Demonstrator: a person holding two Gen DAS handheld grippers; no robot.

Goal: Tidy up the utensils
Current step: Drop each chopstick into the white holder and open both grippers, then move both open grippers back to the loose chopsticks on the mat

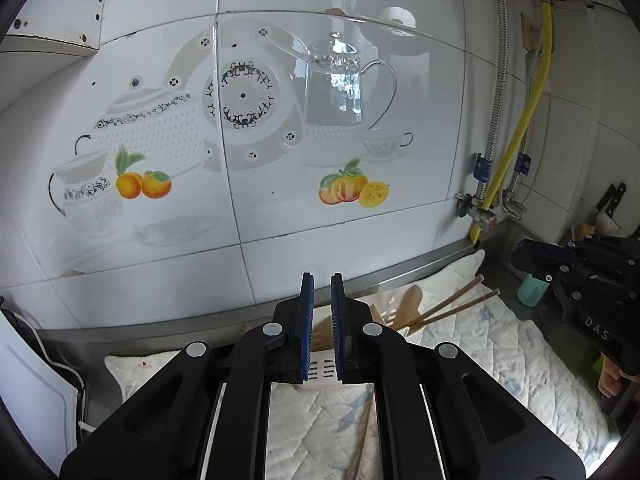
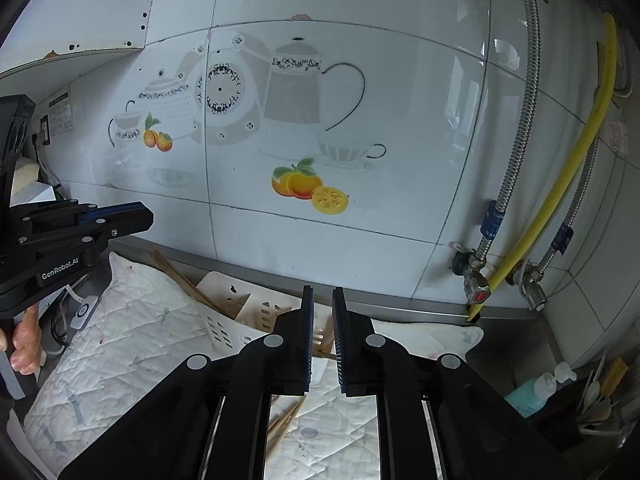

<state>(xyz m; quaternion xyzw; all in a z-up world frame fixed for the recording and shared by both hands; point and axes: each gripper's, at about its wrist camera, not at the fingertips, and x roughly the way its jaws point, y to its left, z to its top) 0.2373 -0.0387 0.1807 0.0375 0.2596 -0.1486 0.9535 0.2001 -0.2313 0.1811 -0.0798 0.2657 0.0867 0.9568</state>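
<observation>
A white slotted utensil holder (image 2: 236,312) lies on a quilted mat (image 2: 140,332) against the tiled wall; it also shows in the left wrist view (image 1: 320,366). Wooden chopsticks (image 1: 452,306) stick out of it, and more (image 2: 176,276) show at its far end. A wooden fork or spatula (image 2: 322,340) lies by the holder. Loose chopsticks (image 2: 284,420) lie on the mat under my right gripper (image 2: 322,336). My left gripper (image 1: 322,320) hovers above the holder. Both grippers have a narrow gap between the jaws and hold nothing.
Metal and yellow hoses with valves (image 2: 480,280) run down the wall at right. A soap bottle (image 2: 536,390) and a tub of utensils (image 2: 596,404) stand at the far right. A white appliance with a cable (image 1: 36,384) sits at left.
</observation>
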